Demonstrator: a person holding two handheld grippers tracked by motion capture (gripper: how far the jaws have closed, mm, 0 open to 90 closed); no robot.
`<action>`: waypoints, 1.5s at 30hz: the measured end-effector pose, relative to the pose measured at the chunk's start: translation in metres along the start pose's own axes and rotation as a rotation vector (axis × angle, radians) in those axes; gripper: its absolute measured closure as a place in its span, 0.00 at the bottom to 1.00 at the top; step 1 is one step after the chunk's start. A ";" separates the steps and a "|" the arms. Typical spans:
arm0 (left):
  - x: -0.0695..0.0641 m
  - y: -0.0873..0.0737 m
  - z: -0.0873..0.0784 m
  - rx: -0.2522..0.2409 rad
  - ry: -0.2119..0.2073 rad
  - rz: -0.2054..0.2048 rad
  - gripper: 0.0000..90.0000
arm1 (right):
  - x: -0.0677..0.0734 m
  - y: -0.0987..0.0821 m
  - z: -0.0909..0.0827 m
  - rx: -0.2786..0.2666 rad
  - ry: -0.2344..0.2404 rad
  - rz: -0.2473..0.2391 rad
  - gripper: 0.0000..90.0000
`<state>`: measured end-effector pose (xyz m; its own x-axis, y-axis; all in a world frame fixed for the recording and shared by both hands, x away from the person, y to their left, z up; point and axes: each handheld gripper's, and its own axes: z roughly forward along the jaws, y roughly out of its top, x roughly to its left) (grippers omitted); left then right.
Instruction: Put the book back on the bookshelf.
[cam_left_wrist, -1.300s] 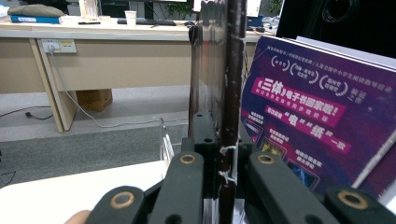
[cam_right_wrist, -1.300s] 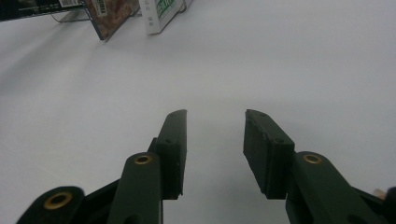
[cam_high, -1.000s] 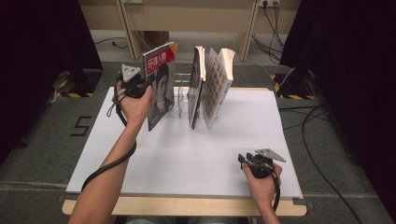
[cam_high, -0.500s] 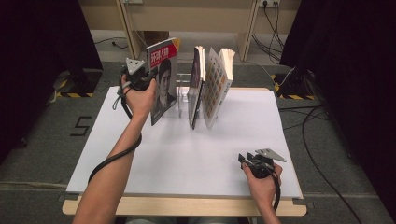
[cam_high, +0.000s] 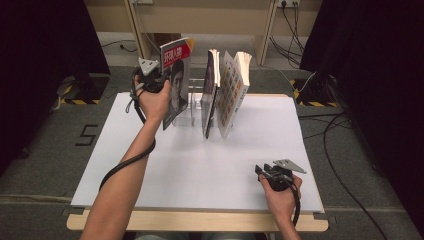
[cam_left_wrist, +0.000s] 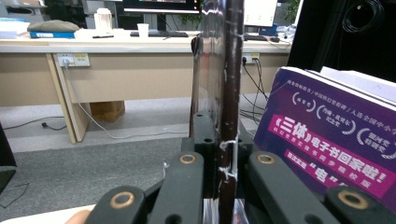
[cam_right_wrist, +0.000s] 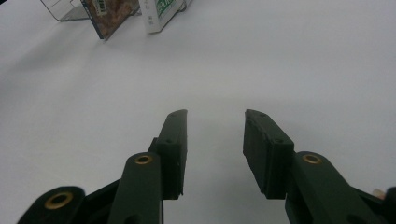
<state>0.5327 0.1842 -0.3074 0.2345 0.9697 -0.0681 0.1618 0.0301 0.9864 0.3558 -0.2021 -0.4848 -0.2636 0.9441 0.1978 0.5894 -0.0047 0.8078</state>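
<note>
left gripper (cam_high: 159, 82) is clamping the thin glossy magazine with red title band and portrait cover (cam_high: 176, 80), standing upright at the white table's (cam_high: 175, 175) 11 o'clock, beside the clear rack (cam_high: 192, 107). right gripper (cam_high: 261, 172) is resting open at 5 o'clock.

High view: fixed above the near table edge, looking forward and down over the white table (cam_high: 200, 170), taking in both forearms and the floor beyond.
Left gripper view: riding on the left gripper (cam_left_wrist: 226, 172), facing level toward a far desk; very near the magazine (cam_left_wrist: 224, 93) edge clamped between its jaws.
Right gripper view: riding on the right gripper (cam_right_wrist: 215, 140), low over the tabletop, facing the clear book stand (cam_right_wrist: 63, 9).
Shared: book stand and standing books.
</note>
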 end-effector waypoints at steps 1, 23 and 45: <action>0.000 0.000 0.001 -0.003 0.002 0.000 0.96 | 0.000 0.000 0.000 0.000 0.000 0.000 0.68; -0.003 -0.016 0.008 -0.026 0.039 0.022 0.96 | 0.001 -0.001 0.001 0.010 0.005 0.000 0.68; 0.014 -0.058 -0.044 0.030 -0.037 -0.024 0.95 | 0.005 -0.002 0.002 0.014 0.005 -0.004 0.67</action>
<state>0.4842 0.2072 -0.3587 0.2651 0.9592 -0.0981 0.1964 0.0459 0.9795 0.3553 -0.1970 -0.4866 -0.2698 0.9425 0.1971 0.5987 0.0039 0.8009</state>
